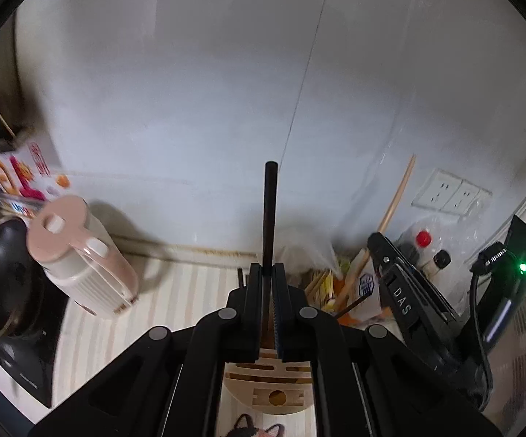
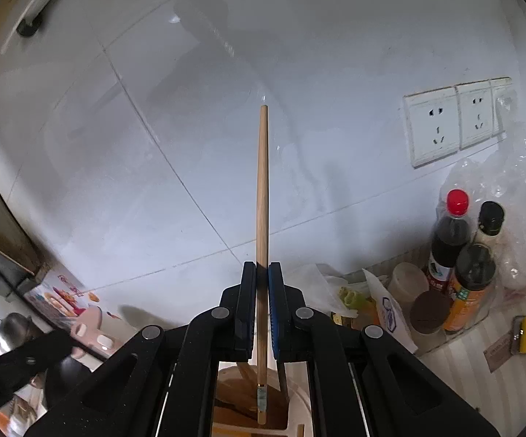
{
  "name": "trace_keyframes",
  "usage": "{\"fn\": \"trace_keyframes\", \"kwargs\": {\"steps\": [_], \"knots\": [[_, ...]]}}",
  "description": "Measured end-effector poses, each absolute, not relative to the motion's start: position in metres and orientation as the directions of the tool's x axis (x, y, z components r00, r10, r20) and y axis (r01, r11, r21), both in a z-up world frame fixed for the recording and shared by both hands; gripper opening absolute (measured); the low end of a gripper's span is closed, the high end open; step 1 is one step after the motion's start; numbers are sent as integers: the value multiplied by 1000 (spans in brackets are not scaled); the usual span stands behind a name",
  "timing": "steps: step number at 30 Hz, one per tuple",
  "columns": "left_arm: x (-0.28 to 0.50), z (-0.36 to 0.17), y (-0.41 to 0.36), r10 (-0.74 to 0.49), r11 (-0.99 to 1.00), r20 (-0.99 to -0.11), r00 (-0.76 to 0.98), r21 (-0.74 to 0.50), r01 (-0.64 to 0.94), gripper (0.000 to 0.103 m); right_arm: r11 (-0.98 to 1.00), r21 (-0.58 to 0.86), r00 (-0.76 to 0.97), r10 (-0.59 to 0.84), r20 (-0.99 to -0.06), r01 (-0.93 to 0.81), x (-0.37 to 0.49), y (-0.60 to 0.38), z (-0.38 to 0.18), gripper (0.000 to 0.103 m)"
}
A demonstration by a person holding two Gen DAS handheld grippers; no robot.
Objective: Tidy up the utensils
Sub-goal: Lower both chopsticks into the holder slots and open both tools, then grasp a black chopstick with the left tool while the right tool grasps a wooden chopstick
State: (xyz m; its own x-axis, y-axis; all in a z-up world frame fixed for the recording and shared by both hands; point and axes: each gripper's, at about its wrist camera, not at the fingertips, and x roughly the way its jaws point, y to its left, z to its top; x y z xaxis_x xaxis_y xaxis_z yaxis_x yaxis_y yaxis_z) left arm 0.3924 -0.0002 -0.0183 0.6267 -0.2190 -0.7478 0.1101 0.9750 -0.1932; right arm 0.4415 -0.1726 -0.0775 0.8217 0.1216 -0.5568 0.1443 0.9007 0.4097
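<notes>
A white tiled kitchen wall backs a striped countertop, where a pale slotted utensil holder (image 1: pixel 268 382) stands below both grippers. Left of the holder sits a pink ribbed jug (image 1: pixel 81 255). The left gripper (image 1: pixel 267 291) is clamped on a matte black chopstick (image 1: pixel 269 211), upright above the holder. The right gripper (image 2: pixel 262 291) pinches a tapered wooden chopstick (image 2: pixel 262 189), its lower end already inside the holder's opening. Both appear mid-insertion; next, each needs lowering straight, then release.

kettle (image 1: pixel 81 255) crowding left, bottles (image 2: pixel 459 251) right, bare wall (image 1: pixel 190 91) ahead
</notes>
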Motion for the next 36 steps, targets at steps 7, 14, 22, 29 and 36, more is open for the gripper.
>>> {"fn": "trace_keyframes", "kwargs": {"steps": [7, 14, 22, 29, 36], "knots": [[383, -15, 3, -207, 977, -772, 602, -190, 91, 14, 926, 369, 773, 180, -608, 75, 439, -167, -86, 18], [350, -11, 23, -109, 990, -751, 651, -138, 6, 84, 933, 341, 761, 136, -635, 118, 398, -195, -63, 44], [313, -63, 18, -27, 998, -805, 592, -59, -36, 103, 917, 295, 665, 46, -745, 268, 331, -245, -98, 74], [285, -139, -23, 7, 1000, -889, 458, 15, 14, 103, 882, 197, 434, -9, -901, 428, 262, -301, -201, 74], [266, -220, -94, 7, 986, -949, 315, 60, 158, 103, 851, 148, 184, 62, -981, 503, 218, -345, -310, 40]]}}
